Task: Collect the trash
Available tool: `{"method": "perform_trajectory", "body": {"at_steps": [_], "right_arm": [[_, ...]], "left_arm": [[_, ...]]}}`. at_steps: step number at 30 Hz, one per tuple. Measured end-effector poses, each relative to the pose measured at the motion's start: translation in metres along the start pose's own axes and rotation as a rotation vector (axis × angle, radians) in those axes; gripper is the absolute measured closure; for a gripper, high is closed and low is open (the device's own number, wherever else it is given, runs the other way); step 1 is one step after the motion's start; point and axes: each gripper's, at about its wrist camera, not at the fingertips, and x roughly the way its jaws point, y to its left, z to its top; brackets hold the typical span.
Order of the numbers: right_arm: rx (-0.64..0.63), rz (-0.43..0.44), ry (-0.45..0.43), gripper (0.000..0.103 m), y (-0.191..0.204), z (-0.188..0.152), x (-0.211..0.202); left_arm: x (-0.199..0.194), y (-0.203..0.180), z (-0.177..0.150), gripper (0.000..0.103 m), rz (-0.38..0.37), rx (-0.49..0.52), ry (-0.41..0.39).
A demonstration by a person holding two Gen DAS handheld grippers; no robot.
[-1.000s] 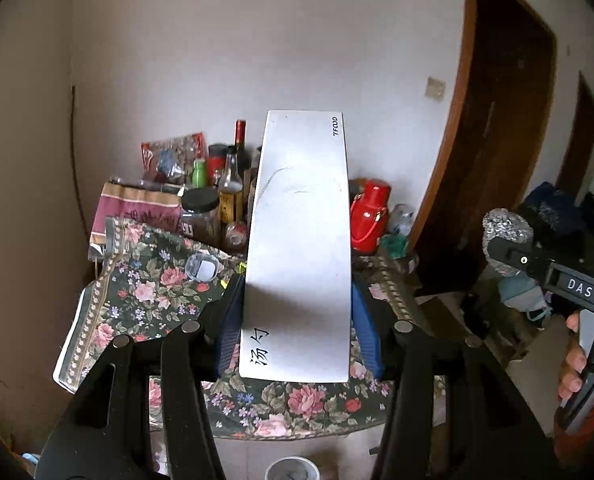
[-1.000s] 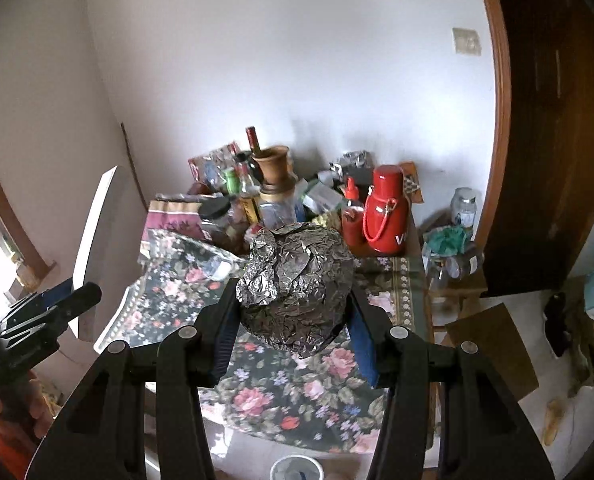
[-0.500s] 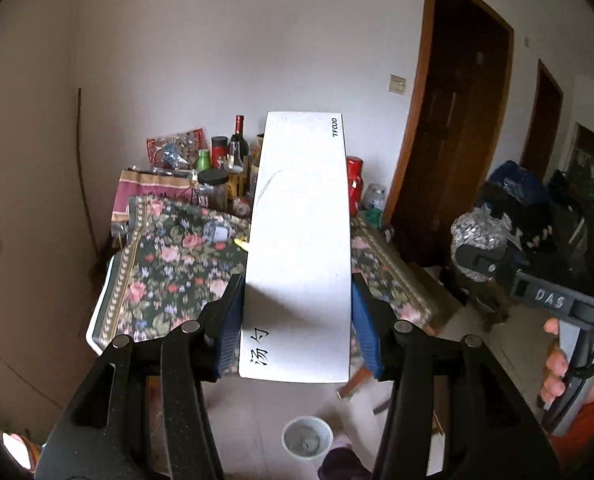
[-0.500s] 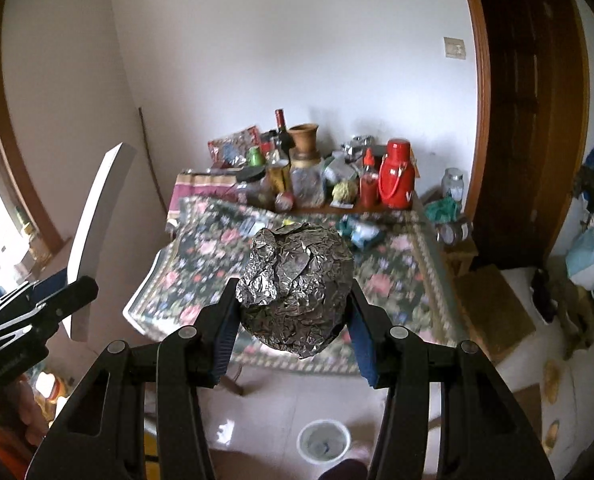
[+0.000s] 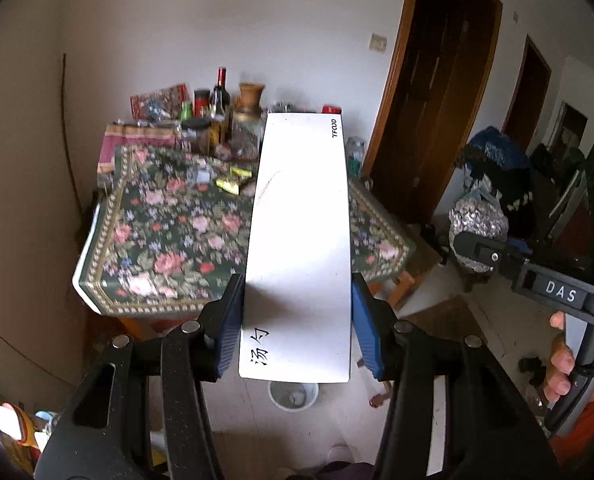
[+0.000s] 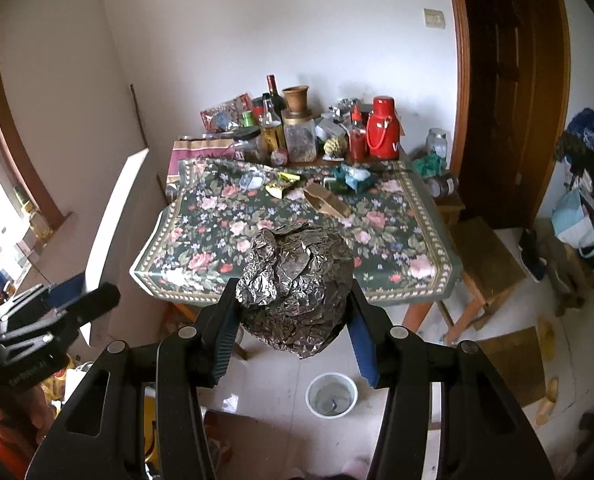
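Note:
My left gripper (image 5: 297, 320) is shut on a long white flat box (image 5: 301, 240) with black writing, held upright in the air in front of the table. My right gripper (image 6: 293, 320) is shut on a crumpled ball of aluminium foil (image 6: 297, 288). Both are held above a small white bin (image 6: 331, 395) on the floor, which also shows in the left wrist view (image 5: 293, 394). The foil ball (image 5: 477, 220) and right gripper show at the right of the left wrist view. The white box (image 6: 113, 236) shows at the left of the right wrist view.
A table with a floral cloth (image 6: 233, 240) holds yellow wrappers (image 6: 283, 184), a brown paper piece (image 6: 327, 200), a green-blue wrapper (image 6: 351, 178), bottles, jars and a red flask (image 6: 383, 134) at the back. A wooden stool (image 6: 485, 264) stands right of the table, by a brown door (image 6: 509, 80).
Both grippers have drawn back and risen away from the table with their loads still held. The table looks farther and the white bin on the floor has come more into view.

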Motion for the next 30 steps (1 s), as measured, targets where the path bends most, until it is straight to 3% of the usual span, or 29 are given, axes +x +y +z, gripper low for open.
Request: {"method": "perform_trajectory", "body": {"at_steps": [9, 14, 22, 30], "right_arm": [[-0.006, 0.007, 0.178, 0.056, -0.029, -0.043, 0.067], [0.006, 0.017, 0.297, 0.056, -0.052, -0.076, 0.119], [0.009, 0.027, 0.414, 0.056, -0.076, -0.131, 0.198], [0.027, 0.029, 0.516, 0.056, -0.103, -0.208, 0.292]], "left_arm": [[0.078, -0.026, -0.052, 0.053, -0.003, 0.033, 0.217], [0.136, -0.024, -0.096, 0.053, -0.005, -0.014, 0.332], [0.219, -0.002, -0.177, 0.053, 0.033, -0.106, 0.443], [0.326, 0.023, -0.264, 0.053, -0.009, -0.206, 0.53]]}}
